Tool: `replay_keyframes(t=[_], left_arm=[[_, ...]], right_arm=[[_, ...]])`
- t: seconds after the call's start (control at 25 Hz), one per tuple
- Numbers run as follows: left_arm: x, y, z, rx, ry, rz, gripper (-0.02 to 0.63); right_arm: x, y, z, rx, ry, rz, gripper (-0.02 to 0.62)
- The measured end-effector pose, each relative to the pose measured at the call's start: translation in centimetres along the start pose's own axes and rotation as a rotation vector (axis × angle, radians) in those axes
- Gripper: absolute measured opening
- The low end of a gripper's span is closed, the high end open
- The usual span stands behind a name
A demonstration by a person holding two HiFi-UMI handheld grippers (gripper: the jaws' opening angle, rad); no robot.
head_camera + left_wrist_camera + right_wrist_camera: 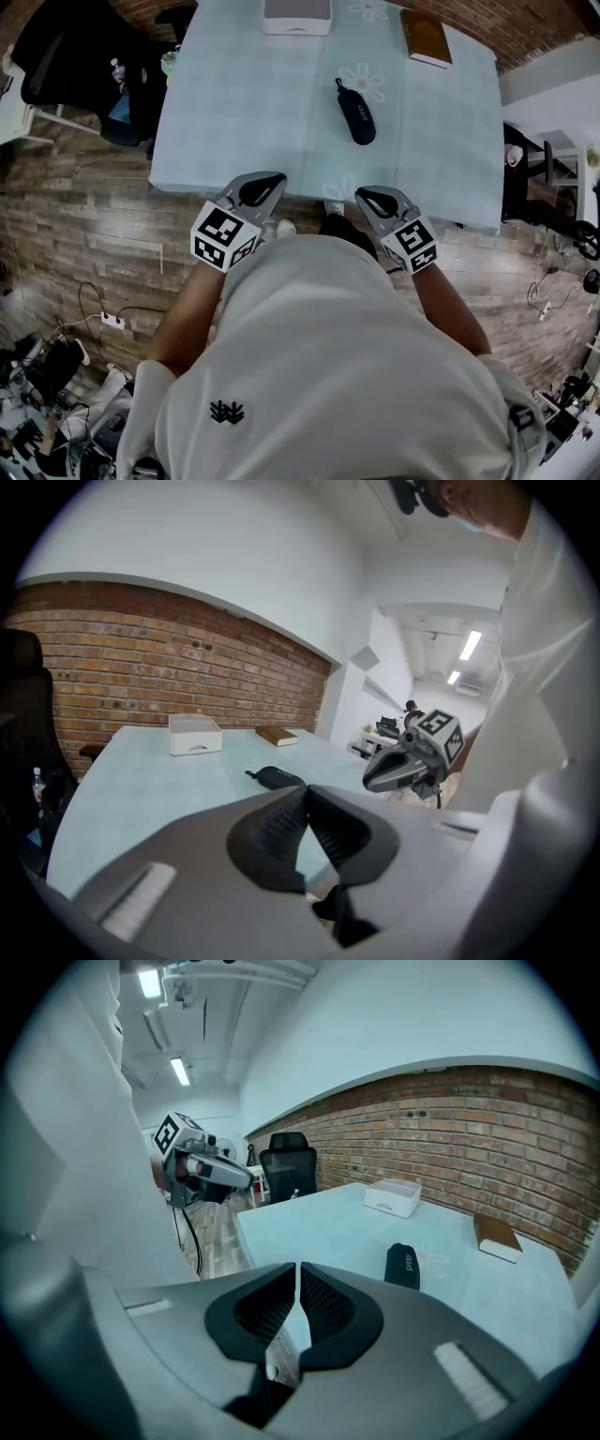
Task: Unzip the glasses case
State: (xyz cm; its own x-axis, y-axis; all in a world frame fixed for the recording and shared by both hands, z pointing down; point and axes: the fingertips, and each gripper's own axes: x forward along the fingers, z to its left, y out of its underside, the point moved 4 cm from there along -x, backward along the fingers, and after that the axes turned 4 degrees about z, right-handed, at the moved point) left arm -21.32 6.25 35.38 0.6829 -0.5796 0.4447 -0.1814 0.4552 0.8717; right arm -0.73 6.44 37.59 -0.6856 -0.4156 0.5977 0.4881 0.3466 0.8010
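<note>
Two grippers clenched, both empty

Left gripper (272, 178) and right gripper (364, 195) at the near edge of the table (234, 103), jaws of each pressed together on nothing. Black glasses case (356, 112) flat on the table beyond, well apart from both, nearer the right one. White tray (296, 16) and brown book (427, 37) at the far edge.
</note>
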Motion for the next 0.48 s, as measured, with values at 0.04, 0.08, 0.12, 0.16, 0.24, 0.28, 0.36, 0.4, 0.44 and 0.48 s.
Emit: replay_keyframes(t=[0.04,0.08,0.12,0.16,0.24,0.28,0.36,0.4,0.44,0.48], left_arm=[[-0.4,0.1,-0.3,0.013,-0.002,0.004,0.057],[-0.7,0.2,-0.5,0.029,-0.005,0.009,0.057],[-1.0,0.3,-0.8,0.039,-0.006,0.009,0.057],[-1.2,0.4,-1.0,0.038,0.0,0.001,0.057],[-1.7,0.4,-1.4,0.001,0.03,-0.037,0.057],[-1.9,0.4,-1.5,-0.022,0.041,-0.052,0.057],[-2.4,0.7,-1.3,-0.042,0.036,-0.055,0.057],[-2.6,1.0,-1.2,-0.045,0.029,-0.053,0.057],[-2.9,1.2,-1.1,-0.049,0.025,-0.053,0.057],[-3.1,1.3,-1.1,-0.052,0.022,-0.054,0.057]], right_arm=[[-0.1,-0.2,0.5,-0.002,-0.002,-0.005,0.017],[-0.2,-0.3,0.9,-0.007,-0.004,-0.008,0.017],[-0.2,-0.4,1.3,-0.012,-0.006,-0.01,0.017],[-0.2,-0.5,1.6,-0.018,-0.009,-0.011,0.017],[-0.2,-0.7,2.0,-0.024,-0.015,-0.017,0.016],[-0.3,-0.8,2.2,-0.027,-0.016,-0.019,0.015],[-0.2,-0.9,2.5,-0.033,-0.016,-0.021,0.015],[-0.2,-1.0,2.7,-0.037,-0.014,-0.02,0.015],[-0.2,-1.1,2.8,-0.041,-0.013,-0.018,0.015],[-0.2,-1.1,2.9,-0.045,-0.012,-0.017,0.015]])
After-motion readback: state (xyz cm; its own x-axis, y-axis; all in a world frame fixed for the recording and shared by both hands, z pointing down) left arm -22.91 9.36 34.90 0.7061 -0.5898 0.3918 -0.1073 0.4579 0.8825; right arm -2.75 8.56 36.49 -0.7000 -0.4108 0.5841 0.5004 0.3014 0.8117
